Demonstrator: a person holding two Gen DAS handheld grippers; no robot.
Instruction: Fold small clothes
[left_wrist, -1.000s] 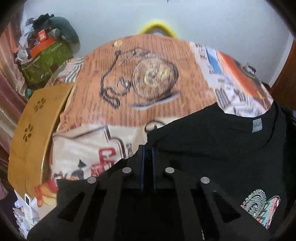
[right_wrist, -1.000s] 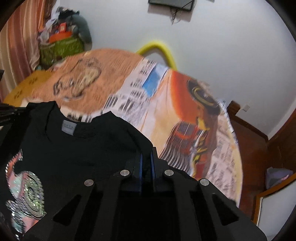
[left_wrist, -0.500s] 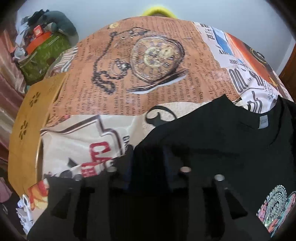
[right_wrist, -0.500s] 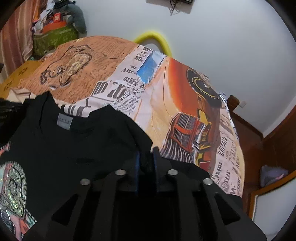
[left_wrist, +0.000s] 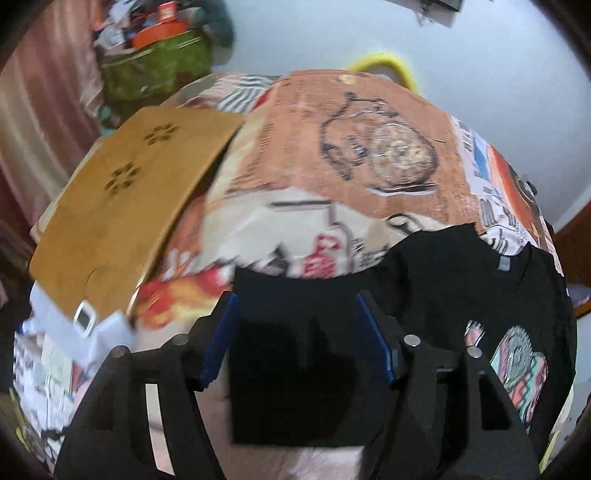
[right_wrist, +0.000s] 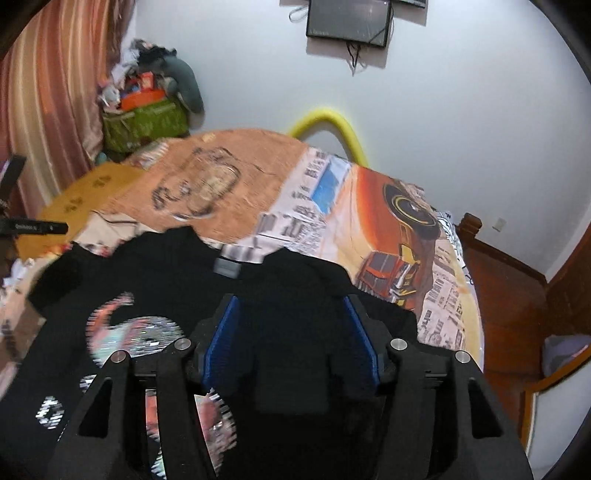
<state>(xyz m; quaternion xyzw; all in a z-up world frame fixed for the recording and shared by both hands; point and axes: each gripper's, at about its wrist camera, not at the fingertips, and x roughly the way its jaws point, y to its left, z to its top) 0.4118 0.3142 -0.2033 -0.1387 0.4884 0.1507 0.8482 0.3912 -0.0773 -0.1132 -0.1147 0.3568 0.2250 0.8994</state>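
A black T-shirt (left_wrist: 461, 280) with a sparkly print lies flat on the printed bedsheet (left_wrist: 332, 155). Its grey neck label (left_wrist: 503, 263) faces up. My left gripper (left_wrist: 295, 306) is open, its blue-padded jaws spread wide above the shirt's left sleeve (left_wrist: 295, 332). In the right wrist view the same shirt (right_wrist: 166, 280) fills the lower left. My right gripper (right_wrist: 291, 306) is open over the shirt's right shoulder, holding nothing.
A brown cardboard sheet (left_wrist: 122, 206) lies at the bed's left edge, papers and a small white device (left_wrist: 84, 318) below it. A green bag (right_wrist: 144, 125) of clutter stands by the curtain. A yellow hoop (right_wrist: 328, 122) leans on the wall. Wooden floor (right_wrist: 509, 280) lies right.
Both grippers were shut on the shirt's shoulders a second ago. Both have opened wide and let the shirt go, and it now lies on the bed. Both cameras have risen.
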